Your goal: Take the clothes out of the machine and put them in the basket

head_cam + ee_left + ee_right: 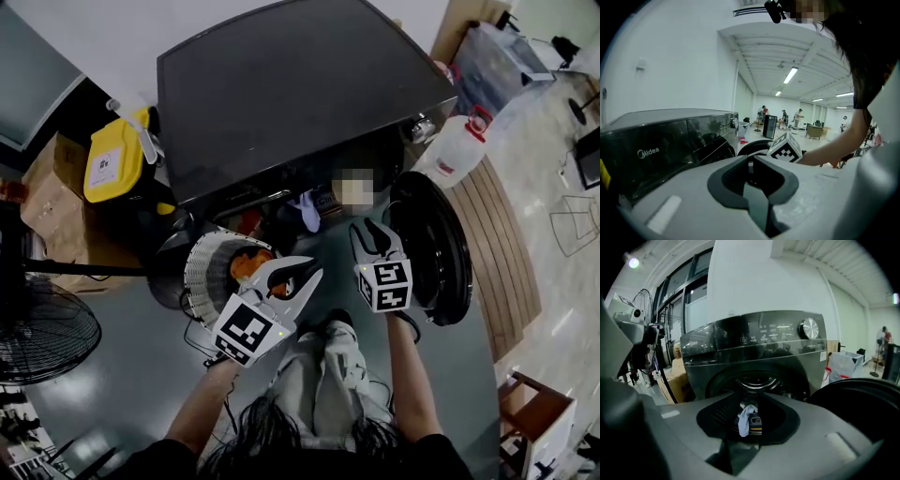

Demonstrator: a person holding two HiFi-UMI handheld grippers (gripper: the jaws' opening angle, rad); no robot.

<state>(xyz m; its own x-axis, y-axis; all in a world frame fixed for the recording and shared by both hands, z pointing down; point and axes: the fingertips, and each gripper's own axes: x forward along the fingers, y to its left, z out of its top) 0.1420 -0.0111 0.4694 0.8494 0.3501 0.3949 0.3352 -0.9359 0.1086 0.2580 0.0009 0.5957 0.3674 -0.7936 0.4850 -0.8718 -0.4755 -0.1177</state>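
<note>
The dark washing machine point(281, 94) stands ahead with its round door point(436, 248) swung open to the right. A pale cloth point(306, 210) hangs at the drum mouth, and the right gripper view shows it as a white-blue bundle point(747, 418) in line with the jaws. To the left on the floor, the white slatted basket point(211, 267) holds an orange item point(246, 265). My left gripper point(305, 272) hovers beside the basket's rim, jaws apart and empty. Between the drum mouth and the door, my right gripper point(373, 234) is open and empty, short of the cloth.
A yellow container point(114, 161) and cardboard boxes point(56, 187) sit left of the machine, with a floor fan point(42, 333) nearer. A clear jug with a red cap point(459, 145) and wooden slats point(506, 244) lie to the right. My knees point(323, 375) are below the grippers.
</note>
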